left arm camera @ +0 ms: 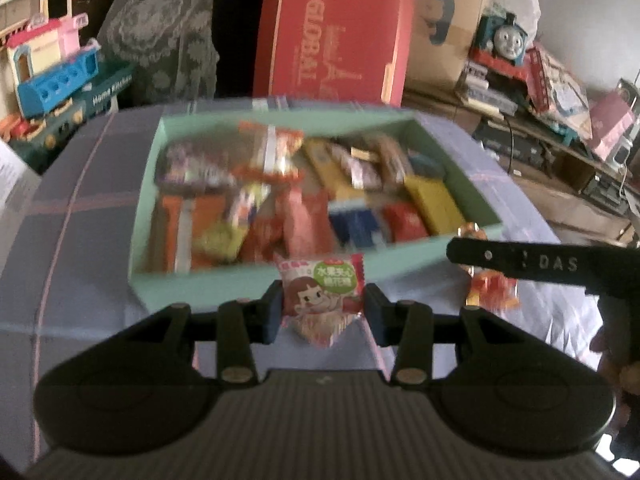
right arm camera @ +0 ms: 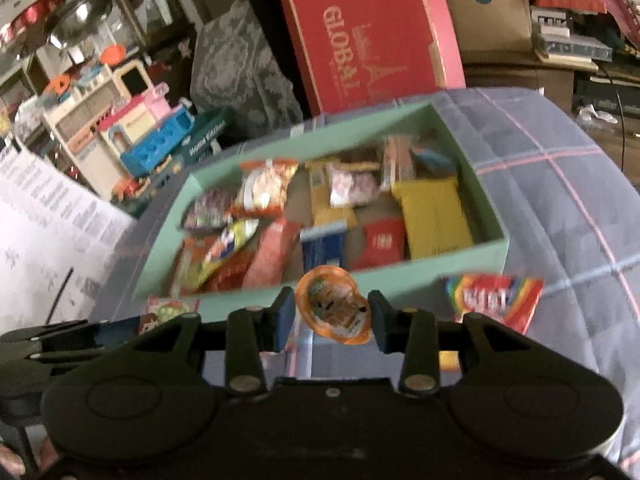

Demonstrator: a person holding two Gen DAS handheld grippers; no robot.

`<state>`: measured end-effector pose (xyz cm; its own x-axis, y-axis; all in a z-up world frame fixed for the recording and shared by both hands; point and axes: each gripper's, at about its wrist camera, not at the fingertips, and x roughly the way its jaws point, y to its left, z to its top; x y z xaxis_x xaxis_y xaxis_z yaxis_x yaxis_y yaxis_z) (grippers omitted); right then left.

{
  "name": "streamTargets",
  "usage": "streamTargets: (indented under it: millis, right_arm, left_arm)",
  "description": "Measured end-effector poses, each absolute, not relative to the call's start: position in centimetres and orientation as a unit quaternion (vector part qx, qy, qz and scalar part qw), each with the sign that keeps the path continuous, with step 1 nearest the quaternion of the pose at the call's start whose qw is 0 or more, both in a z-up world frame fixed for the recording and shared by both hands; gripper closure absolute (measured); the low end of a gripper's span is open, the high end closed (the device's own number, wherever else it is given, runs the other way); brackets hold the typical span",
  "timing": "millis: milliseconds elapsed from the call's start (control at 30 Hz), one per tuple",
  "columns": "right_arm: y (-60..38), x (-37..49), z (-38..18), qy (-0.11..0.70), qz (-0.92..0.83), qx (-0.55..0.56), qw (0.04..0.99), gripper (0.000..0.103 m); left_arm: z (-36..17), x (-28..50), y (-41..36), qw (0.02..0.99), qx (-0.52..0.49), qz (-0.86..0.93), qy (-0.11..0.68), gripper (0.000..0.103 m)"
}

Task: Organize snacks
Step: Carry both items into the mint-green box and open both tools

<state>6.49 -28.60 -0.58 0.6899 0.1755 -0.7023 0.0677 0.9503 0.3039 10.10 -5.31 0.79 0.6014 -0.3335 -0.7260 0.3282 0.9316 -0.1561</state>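
Observation:
A mint green box (left arm camera: 148, 184) full of mixed snack packets sits on the plaid cloth; it also shows in the right wrist view (right arm camera: 496, 236). My left gripper (left arm camera: 323, 312) is shut on a white candy packet with a cartoon girl (left arm camera: 322, 292), just in front of the box's near wall. My right gripper (right arm camera: 332, 316) is shut on an orange jelly cup (right arm camera: 334, 308), also near the box's front wall; its finger shows in the left wrist view (left arm camera: 520, 262). A rainbow candy bag (right arm camera: 496, 300) lies on the cloth right of my right gripper.
A red "GLOBAL" carton (left arm camera: 336, 36) stands behind the box. Toy sets (left arm camera: 52, 76) are stacked at the left, a blue toy train (left arm camera: 506, 38) and cluttered shelves at the right. A printed paper sheet (right arm camera: 48, 220) lies at the left. The plaid cloth (right arm camera: 560, 184) spreads right of the box.

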Motion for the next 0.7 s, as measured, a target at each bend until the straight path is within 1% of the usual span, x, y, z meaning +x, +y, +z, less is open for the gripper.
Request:
streamTargets:
  millis: [100, 233, 467, 500, 533, 567, 600, 633, 667, 700]
  right_arm:
    - [-29.3, 8.2, 0.3, 0.383, 0.029, 0.160, 0.909, 0.064]
    - [-29.8, 10.8, 0.5, 0.384, 0.031, 0.169, 0.907, 0.064]
    - [-30.0, 13.9, -0.8, 0.399, 0.026, 0.179, 0.899, 0.064]
    - [-30.0, 14.3, -1.0, 0.401, 0.026, 0.179, 0.898, 0.062]
    - [-30.1, 14.6, -1.2, 0.402, 0.028, 0.182, 0.897, 0.061]
    - [-30.1, 14.9, -1.3, 0.401, 0.028, 0.183, 0.897, 0.057]
    - [-30.0, 15.1, -1.2, 0.401, 0.026, 0.180, 0.898, 0.050]
    - [-30.0, 15.2, -1.2, 0.399, 0.023, 0.178, 0.899, 0.029]
    - [-30.0, 15.1, -1.1, 0.394, 0.018, 0.176, 0.902, 0.011]
    - [-30.1, 14.9, -0.9, 0.386, 0.015, 0.175, 0.906, 0.001]
  left_arm:
    - [1.6, 12.3, -6.3, 0.898, 0.001, -0.185, 0.398, 0.061]
    - [1.7, 15.2, -8.0, 0.894, 0.000, -0.190, 0.406, 0.061]
    - [-0.4, 18.3, -9.9, 0.883, 0.007, -0.191, 0.429, 0.061]
    - [-0.7, 18.6, -10.0, 0.882, 0.009, -0.190, 0.432, 0.061]
    - [-1.0, 18.9, -10.2, 0.880, 0.011, -0.191, 0.434, 0.057]
    - [-1.2, 19.1, -10.3, 0.880, 0.014, -0.188, 0.436, 0.053]
    - [-1.4, 19.2, -10.4, 0.881, 0.017, -0.184, 0.435, 0.038]
    - [-1.5, 19.2, -10.5, 0.883, 0.020, -0.179, 0.433, 0.022]
    - [-1.6, 19.1, -10.4, 0.887, 0.022, -0.174, 0.427, 0.014]
    - [-1.7, 19.0, -10.3, 0.890, 0.024, -0.169, 0.423, 0.003]
